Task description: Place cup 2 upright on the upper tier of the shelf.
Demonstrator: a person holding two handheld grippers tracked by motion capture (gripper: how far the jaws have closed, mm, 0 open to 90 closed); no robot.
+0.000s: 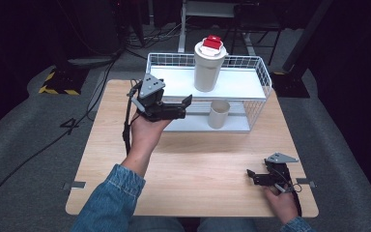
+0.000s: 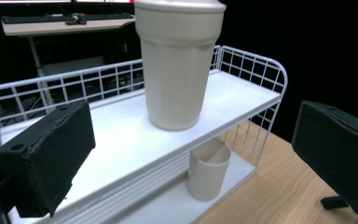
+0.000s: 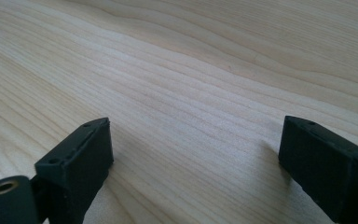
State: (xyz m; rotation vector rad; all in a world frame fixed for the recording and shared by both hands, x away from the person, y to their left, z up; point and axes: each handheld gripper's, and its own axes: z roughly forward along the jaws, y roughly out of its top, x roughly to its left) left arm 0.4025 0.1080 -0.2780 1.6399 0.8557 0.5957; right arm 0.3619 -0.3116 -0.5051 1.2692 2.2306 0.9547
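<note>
A white wire rack (image 1: 258, 72) with two shelves stands at the far side of the wooden table (image 1: 198, 159). A tall cream tumbler (image 1: 207, 70) with a red-topped lid stands on its upper shelf. On the lower shelf a small cream cup (image 1: 219, 114) stands upright. My left gripper (image 1: 186, 107) hovers just left of the rack's front and points at it, open with nothing between its pads. In the left gripper view the tumbler (image 2: 177, 70) and the cup (image 2: 208, 172) lie ahead, beyond the left gripper (image 2: 193, 126). My right gripper (image 1: 250, 177) rests low at the table's near right, open over bare wood (image 3: 196, 140).
The rack (image 2: 261, 70) has a raised wire rim around its upper shelf. A dark floor with cables and stands surrounds the table. Bare wood stretches between the two grippers.
</note>
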